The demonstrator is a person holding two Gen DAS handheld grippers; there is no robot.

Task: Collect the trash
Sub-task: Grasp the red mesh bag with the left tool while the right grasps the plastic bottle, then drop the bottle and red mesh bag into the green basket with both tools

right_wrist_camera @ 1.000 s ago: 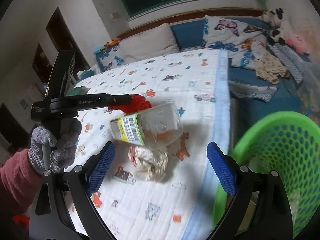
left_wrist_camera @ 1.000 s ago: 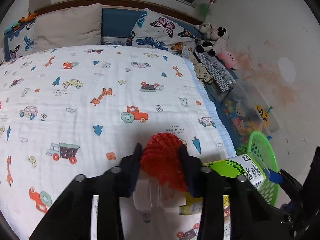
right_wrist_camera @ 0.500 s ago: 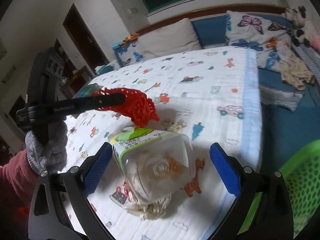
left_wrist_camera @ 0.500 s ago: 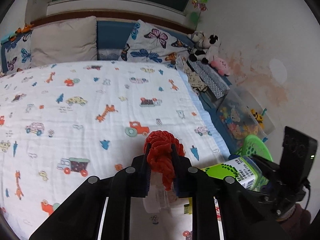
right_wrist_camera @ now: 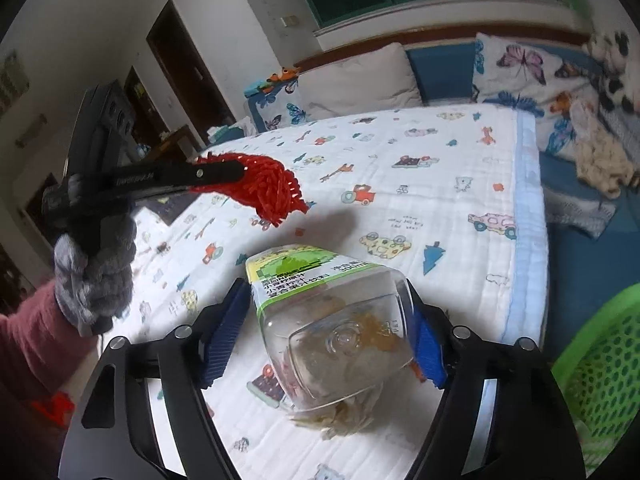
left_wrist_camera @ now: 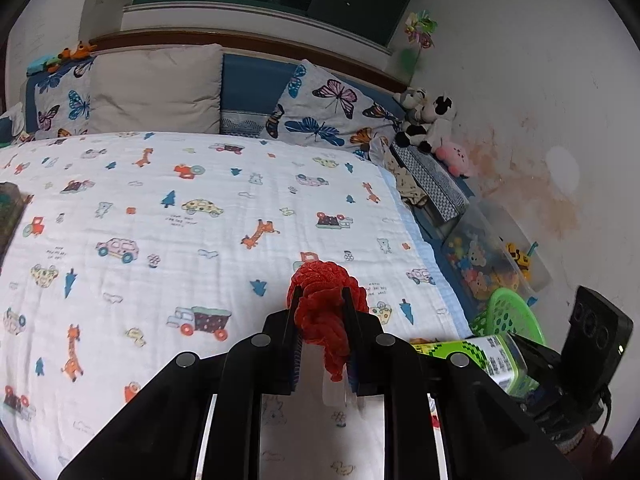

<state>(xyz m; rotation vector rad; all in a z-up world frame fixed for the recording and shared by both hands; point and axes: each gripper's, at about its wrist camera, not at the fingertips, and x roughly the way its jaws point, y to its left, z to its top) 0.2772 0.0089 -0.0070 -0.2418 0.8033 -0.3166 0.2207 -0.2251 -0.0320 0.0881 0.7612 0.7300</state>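
Observation:
My left gripper (left_wrist_camera: 320,312) is shut on a bunched red foam net (left_wrist_camera: 326,312) and holds it above the bed; the net also shows in the right wrist view (right_wrist_camera: 272,188). My right gripper (right_wrist_camera: 328,320) is shut on a clear plastic bottle (right_wrist_camera: 332,320) with a green label, lifted off the bed; the bottle shows in the left wrist view (left_wrist_camera: 480,356). A crumpled tissue (right_wrist_camera: 344,420) lies on the bed under the bottle. A green perforated basket (right_wrist_camera: 600,364) stands on the floor at the right, also in the left wrist view (left_wrist_camera: 508,312).
The bed has a white cartoon-print sheet (left_wrist_camera: 200,220). Pillows (left_wrist_camera: 160,88) line the headboard. Plush toys (left_wrist_camera: 428,120) and folded clothes (left_wrist_camera: 432,184) lie by the wall. A clear toy box (left_wrist_camera: 492,256) stands on the floor behind the basket.
My left gripper closed on the red net and lifted it. My right gripper moved in, closed on the bottle and raised it off the sheet, leaving the tissue below.

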